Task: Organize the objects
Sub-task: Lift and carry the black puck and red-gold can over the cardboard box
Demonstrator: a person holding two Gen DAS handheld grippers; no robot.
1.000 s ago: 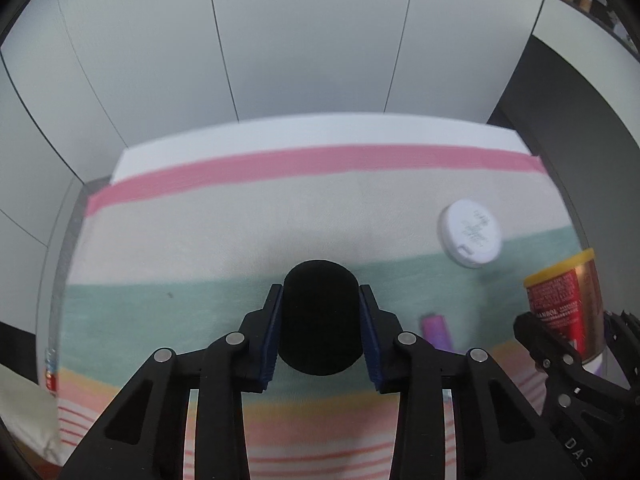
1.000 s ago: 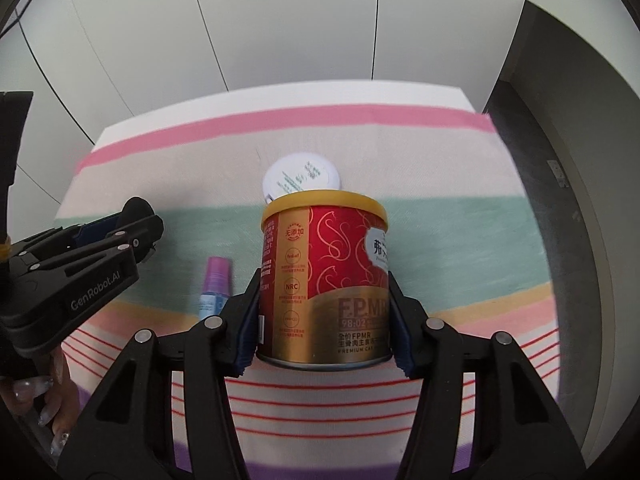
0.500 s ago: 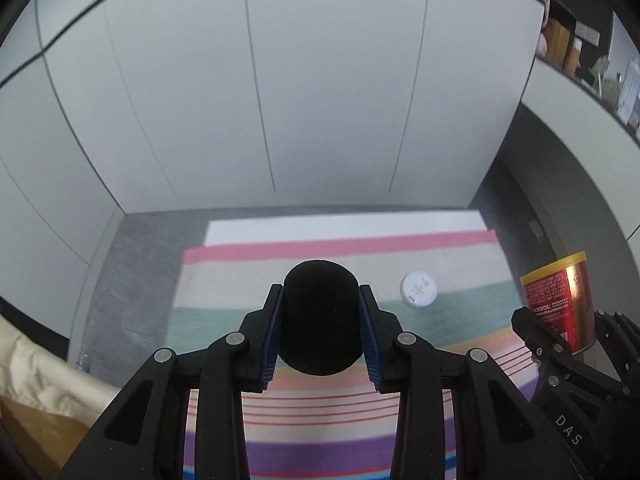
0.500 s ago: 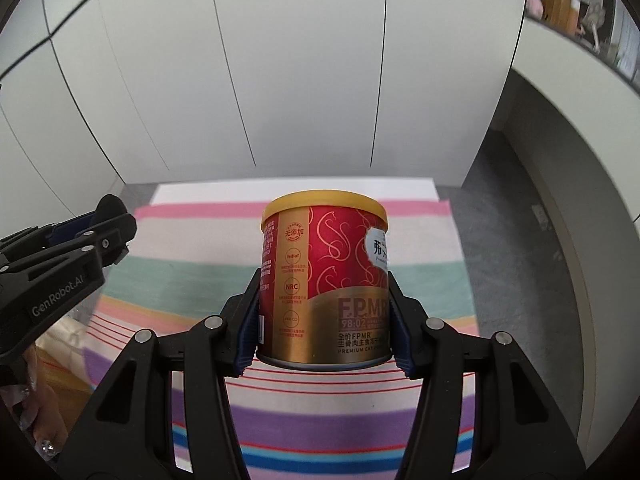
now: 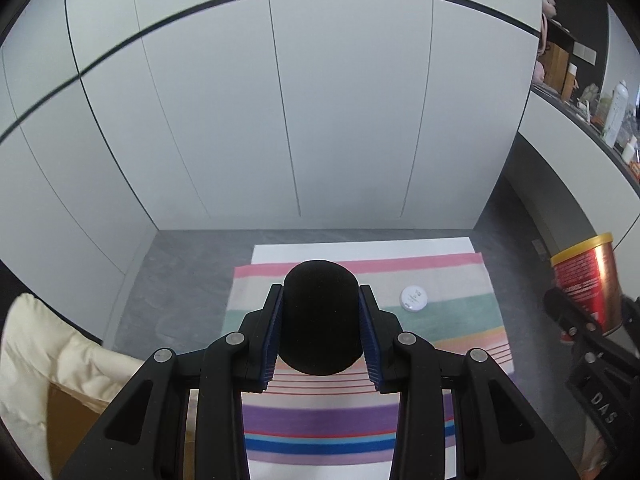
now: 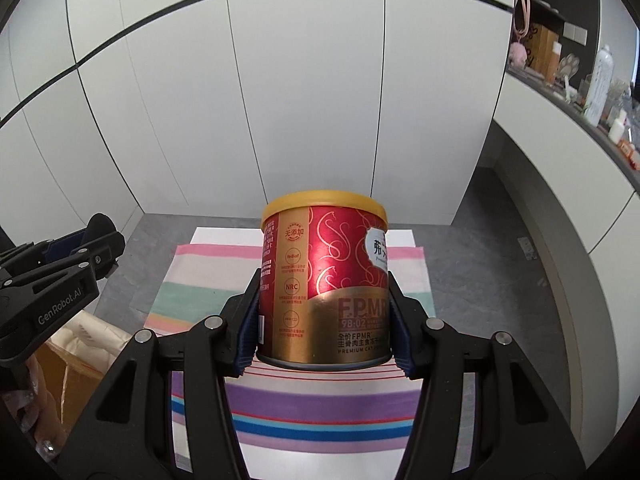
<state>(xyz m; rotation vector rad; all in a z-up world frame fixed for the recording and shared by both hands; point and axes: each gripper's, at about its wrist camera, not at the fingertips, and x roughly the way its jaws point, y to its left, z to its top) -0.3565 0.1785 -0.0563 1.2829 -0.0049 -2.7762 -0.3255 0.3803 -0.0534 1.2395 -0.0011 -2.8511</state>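
Note:
My left gripper [image 5: 320, 334] is shut on a black rounded cylinder [image 5: 320, 316], held high above the striped cloth [image 5: 320, 420]. My right gripper [image 6: 322, 322] is shut on a red and gold can with a yellow lid [image 6: 324, 280], upright between the blue pads. That can [image 5: 588, 280] also shows at the right edge of the left wrist view, and the left gripper [image 6: 80, 248] at the left edge of the right wrist view. A white round lid [image 5: 414, 299] lies on the cloth's green stripe far below.
The striped cloth [image 6: 208, 292] lies over a white table on grey floor, in front of white cabinet doors [image 5: 320, 120]. A cardboard box with cream fabric [image 5: 52, 368] stands at lower left. A curved white counter [image 6: 568, 152] with bottles runs along the right.
Both grippers have risen well above the table with their objects still gripped. The cloth and white lid now look much smaller and farther below; the purple tube is out of sight.

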